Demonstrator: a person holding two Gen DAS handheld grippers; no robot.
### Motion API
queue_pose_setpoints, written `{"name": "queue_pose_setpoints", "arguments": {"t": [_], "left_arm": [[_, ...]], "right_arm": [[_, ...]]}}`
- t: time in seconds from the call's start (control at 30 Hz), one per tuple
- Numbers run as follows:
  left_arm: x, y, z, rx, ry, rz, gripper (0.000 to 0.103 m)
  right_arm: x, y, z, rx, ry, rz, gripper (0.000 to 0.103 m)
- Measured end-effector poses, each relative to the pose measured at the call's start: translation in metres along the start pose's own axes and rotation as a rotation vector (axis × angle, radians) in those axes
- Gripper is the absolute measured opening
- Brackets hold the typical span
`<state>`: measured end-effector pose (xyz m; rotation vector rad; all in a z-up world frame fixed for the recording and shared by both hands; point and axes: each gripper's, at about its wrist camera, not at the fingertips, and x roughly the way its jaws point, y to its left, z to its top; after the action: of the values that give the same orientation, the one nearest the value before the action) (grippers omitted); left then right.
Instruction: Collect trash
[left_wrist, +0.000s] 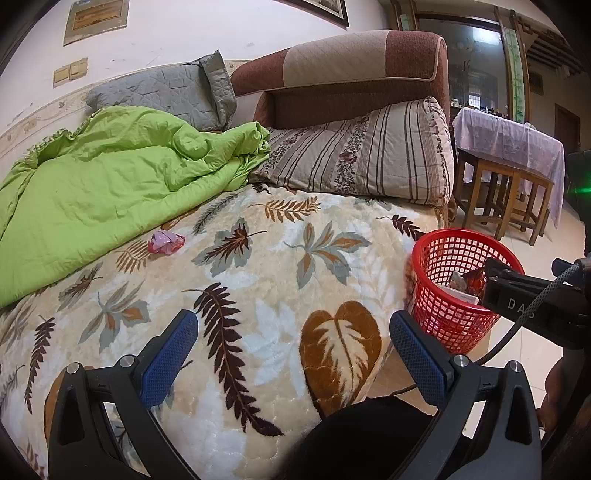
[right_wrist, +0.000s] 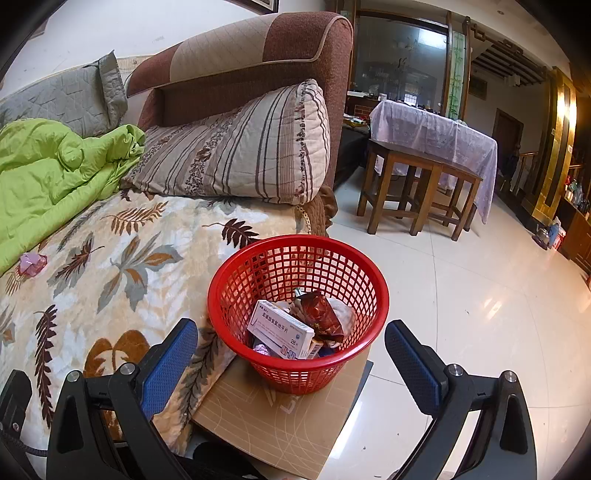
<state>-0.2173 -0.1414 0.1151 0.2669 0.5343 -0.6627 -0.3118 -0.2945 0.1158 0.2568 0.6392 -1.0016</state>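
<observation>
A crumpled pink wrapper (left_wrist: 165, 242) lies on the leaf-patterned blanket (left_wrist: 258, 266) beside the green quilt; the right wrist view has the wrapper (right_wrist: 32, 263) at far left. A red mesh basket (right_wrist: 298, 310) stands on a cardboard sheet (right_wrist: 280, 417) by the bed, holding a white medicine box (right_wrist: 282, 328), a dark red wrapper (right_wrist: 320, 314) and other scraps. My left gripper (left_wrist: 293, 349) hovers open over the blanket's near end, empty. My right gripper (right_wrist: 291, 356) is open just in front of the basket, nothing between its fingers. Part of the right gripper (left_wrist: 532, 299) shows above the basket (left_wrist: 458, 284).
A green quilt (left_wrist: 110, 184), a grey pillow (left_wrist: 166, 92) and a striped pillow (left_wrist: 362, 155) lie against the brown headboard (left_wrist: 351, 66). Wooden stools (right_wrist: 417, 188) and a table under a lilac cloth (right_wrist: 436, 136) stand on the glossy tiled floor (right_wrist: 480, 302) to the right.
</observation>
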Motion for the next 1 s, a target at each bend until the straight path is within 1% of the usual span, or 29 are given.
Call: {"name": "queue_pose_setpoints", "arguments": {"t": [0.83, 0.93, 1.0], "left_arm": [[0.003, 0.002, -0.002, -0.009, 0.010, -0.005, 0.103], [0.005, 0.009, -0.001, -0.030, 0.017, -0.005, 0.103], [0.008, 0.022, 0.001, -0.064, 0.029, 0.006, 0.103]], "right_arm": [[0.003, 0.004, 0.001, -0.007, -0.006, 0.007, 0.102], [0.010, 0.011, 0.009, -0.008, -0.016, 0.016, 0.102], [0.019, 0.024, 0.022, -0.038, -0.012, 0.031, 0.102]]}}
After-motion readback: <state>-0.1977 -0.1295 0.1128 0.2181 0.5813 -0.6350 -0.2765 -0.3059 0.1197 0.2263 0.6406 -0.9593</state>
